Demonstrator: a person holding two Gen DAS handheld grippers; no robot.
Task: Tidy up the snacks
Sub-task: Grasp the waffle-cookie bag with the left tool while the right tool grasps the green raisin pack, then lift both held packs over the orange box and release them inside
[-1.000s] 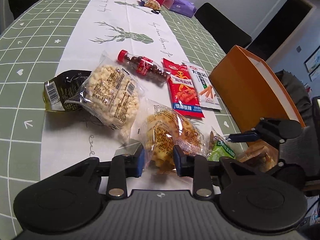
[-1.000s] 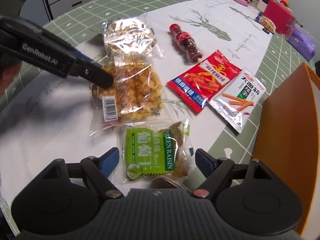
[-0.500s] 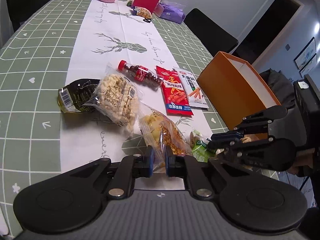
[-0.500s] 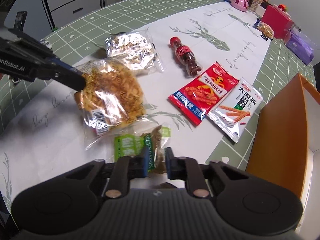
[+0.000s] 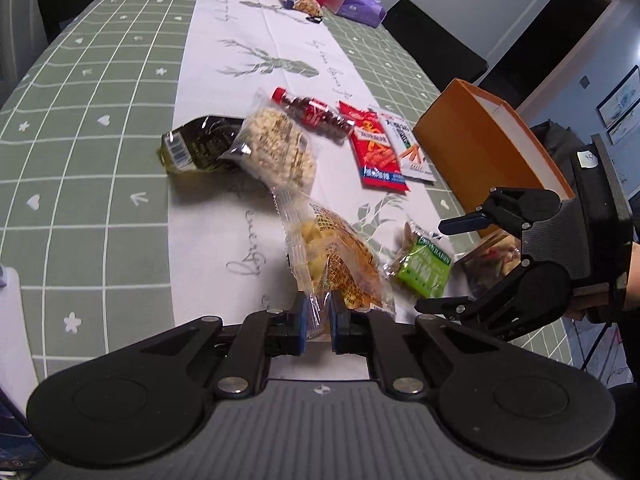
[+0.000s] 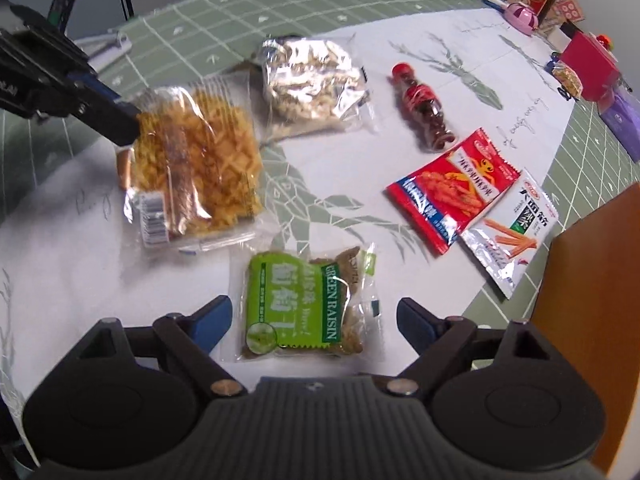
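The green-labelled clear plastic raisin packet (image 6: 306,309) carries white capitals reading "GREEN RAISIN" running sideways along its label, beside large white Chinese characters too stylised to make out. Beyond that packet, the red foil snack pouch (image 6: 452,190) bears yellow and white Chinese lettering that stays unreadable, and the silver-white foil pouch (image 6: 510,232) touching its far edge shows dark Chinese characters, also illegible. The clear wrapper of golden fried snacks (image 6: 196,168), left of the raisin packet, has a white barcode patch with no readable digits. Grey cursive script on the white table runner (image 6: 516,128) cannot be deciphered
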